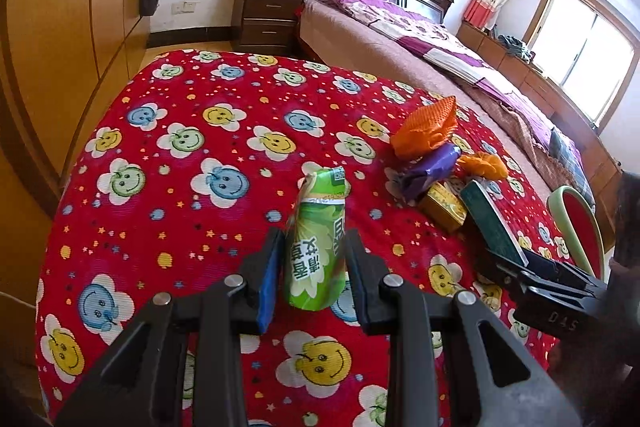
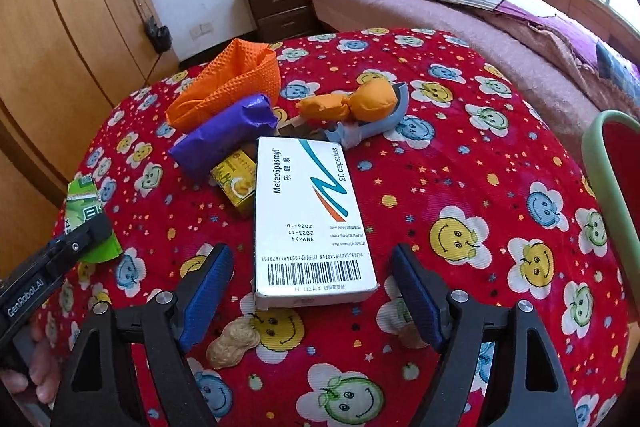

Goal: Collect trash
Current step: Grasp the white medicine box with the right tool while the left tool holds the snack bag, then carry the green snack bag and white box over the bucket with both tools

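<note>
A green snack wrapper (image 1: 316, 247) stands between the fingers of my left gripper (image 1: 314, 235), which is shut on it just above the red smiley-print tablecloth (image 1: 180, 187). The same wrapper (image 2: 86, 197) and left gripper (image 2: 86, 233) show at the left edge of the right wrist view. A white medicine box (image 2: 312, 223) lies flat on the cloth. My right gripper (image 2: 312, 251) is open around its near end, and the blue pads (image 2: 210, 291) stand apart from its sides.
Behind the box lie an orange mesh cloth (image 2: 228, 83), a purple wrapper (image 2: 228, 135), a small yellow box (image 2: 236, 183), an orange twisted wrapper (image 2: 352, 103) and a grey plastic piece (image 2: 372, 127). A peanut shell (image 2: 232, 345) lies near me. A green-rimmed chair back (image 2: 604, 155) stands at right.
</note>
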`<act>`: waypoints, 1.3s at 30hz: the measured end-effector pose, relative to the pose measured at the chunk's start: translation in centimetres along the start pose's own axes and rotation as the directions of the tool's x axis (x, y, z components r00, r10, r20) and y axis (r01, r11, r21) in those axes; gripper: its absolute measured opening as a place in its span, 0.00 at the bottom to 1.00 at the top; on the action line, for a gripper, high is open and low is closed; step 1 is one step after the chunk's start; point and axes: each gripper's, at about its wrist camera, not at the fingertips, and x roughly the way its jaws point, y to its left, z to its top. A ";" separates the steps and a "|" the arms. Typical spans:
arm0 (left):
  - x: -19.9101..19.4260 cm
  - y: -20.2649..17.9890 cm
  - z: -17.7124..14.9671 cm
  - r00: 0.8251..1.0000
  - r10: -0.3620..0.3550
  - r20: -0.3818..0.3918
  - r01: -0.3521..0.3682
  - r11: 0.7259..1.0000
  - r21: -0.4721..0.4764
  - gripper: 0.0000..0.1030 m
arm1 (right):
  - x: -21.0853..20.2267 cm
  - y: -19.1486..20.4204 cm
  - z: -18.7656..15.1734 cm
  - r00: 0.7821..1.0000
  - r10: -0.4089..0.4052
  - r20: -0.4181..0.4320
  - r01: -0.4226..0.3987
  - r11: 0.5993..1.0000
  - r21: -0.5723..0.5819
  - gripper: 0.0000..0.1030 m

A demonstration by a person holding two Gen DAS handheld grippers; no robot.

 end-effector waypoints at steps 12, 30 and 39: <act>-0.3 -0.3 0.0 1.000 0.022 -0.001 -0.022 1.000 -0.004 0.30 | -1.6 -0.1 -0.3 0.998 0.036 0.045 -0.035 0.999 -0.021 0.53; -2.5 -2.5 0.1 1.000 0.003 0.014 -0.002 1.000 -0.024 0.30 | -7.5 -3.1 -0.9 0.982 0.114 0.149 -0.121 0.992 0.037 0.53; -3.4 -4.9 0.3 1.000 -0.012 0.027 0.013 1.000 -0.013 0.30 | -10.1 -5.2 -1.4 0.975 0.116 0.192 -0.126 0.991 0.045 0.53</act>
